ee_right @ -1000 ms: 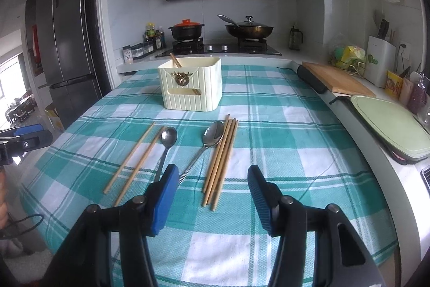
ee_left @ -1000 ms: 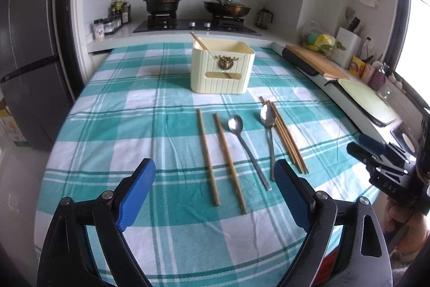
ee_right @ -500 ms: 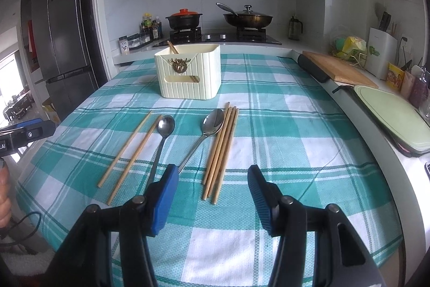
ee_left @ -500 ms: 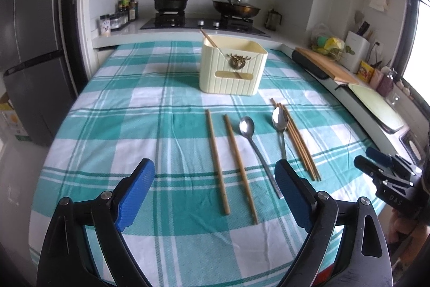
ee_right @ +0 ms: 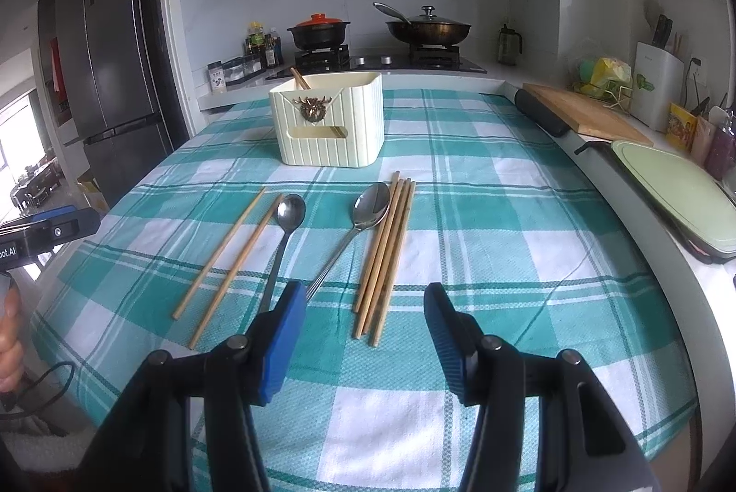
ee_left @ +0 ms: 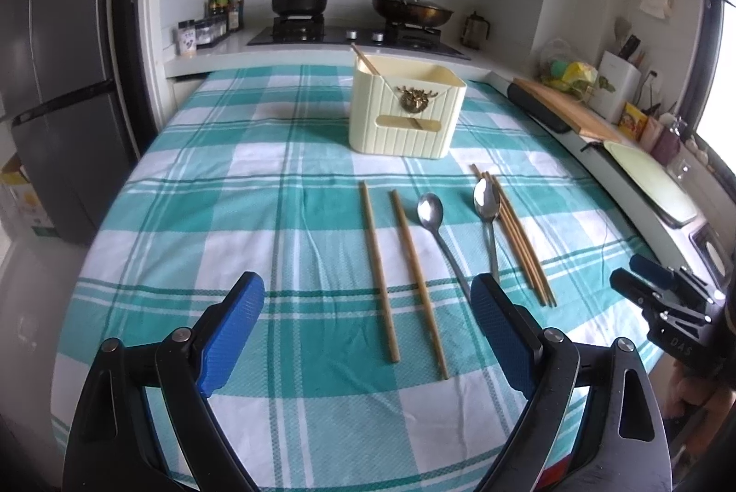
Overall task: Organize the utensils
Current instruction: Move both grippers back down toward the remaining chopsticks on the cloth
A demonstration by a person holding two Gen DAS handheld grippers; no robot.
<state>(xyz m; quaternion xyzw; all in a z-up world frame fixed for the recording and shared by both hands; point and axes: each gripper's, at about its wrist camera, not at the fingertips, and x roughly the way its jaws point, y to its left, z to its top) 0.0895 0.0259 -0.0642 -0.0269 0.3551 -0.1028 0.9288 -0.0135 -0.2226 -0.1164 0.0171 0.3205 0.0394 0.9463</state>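
Your left gripper and your right gripper both hang above the worktop with fingers spread wide, holding nothing. Two loose chopsticks, two spoons and a bunch of chopsticks lie flat in front of the cream holder box. One chopstick leans inside that box.

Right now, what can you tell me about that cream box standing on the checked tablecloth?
The cream box is a ribbed, open-topped holder that looks like plastic, standing upright on the teal and white tablecloth behind the row of loose utensils. Its front carries a flap shaped like an envelope with a brass-coloured ornament, and below that a wide slot. One wooden stick leans out of its top at the back left corner. Neither gripper touches it, and the spoons and chopsticks lie clear of its base.
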